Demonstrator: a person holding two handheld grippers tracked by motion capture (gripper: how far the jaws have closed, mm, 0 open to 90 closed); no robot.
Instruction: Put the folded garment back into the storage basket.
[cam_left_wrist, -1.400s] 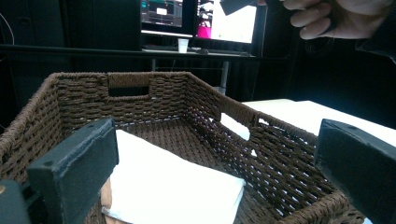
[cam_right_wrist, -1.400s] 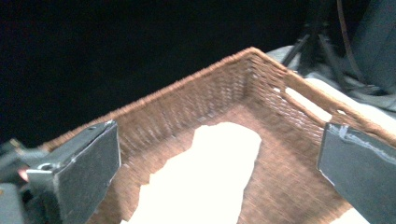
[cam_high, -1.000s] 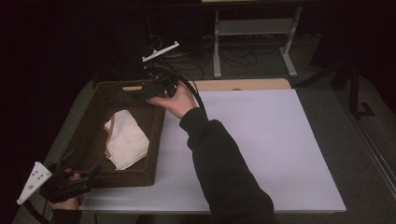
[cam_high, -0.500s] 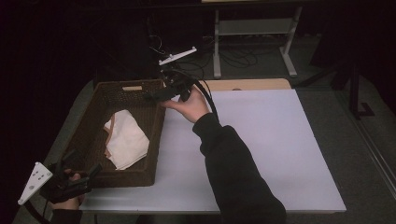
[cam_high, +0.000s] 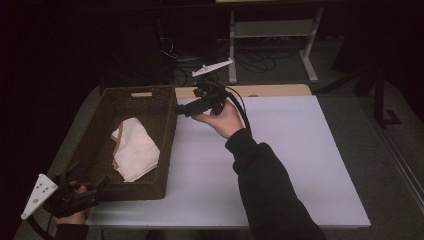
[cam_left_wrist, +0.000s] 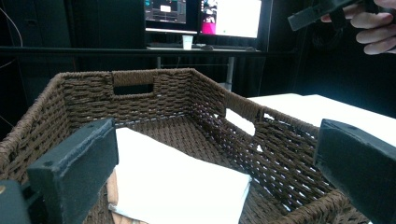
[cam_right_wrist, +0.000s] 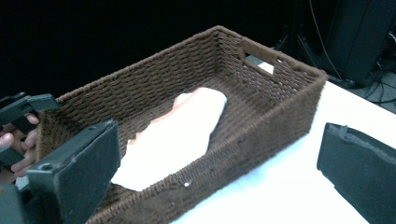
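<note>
A brown woven basket (cam_high: 165, 130) is sitting on the left part of the white table (cam_high: 280, 165), and a folded white cloth (cam_high: 135, 150) is lying flat on its floor, toward the near end. The right gripper (cam_high: 181, 110) is hanging in the air just beside the basket's far right rim, held up on an open palm, with its jaws spread wide and gripping nothing; in the right gripper view the basket and cloth (cam_right_wrist: 173, 135) are lying between and beyond them. The left gripper (cam_high: 100, 184) is hovering at the basket's near left corner, also spread apart and empty. In the left gripper view, lit monitors (cam_left_wrist: 205, 16) are glowing far behind the basket (cam_left_wrist: 187, 93), but their writing is too small to read.
</note>
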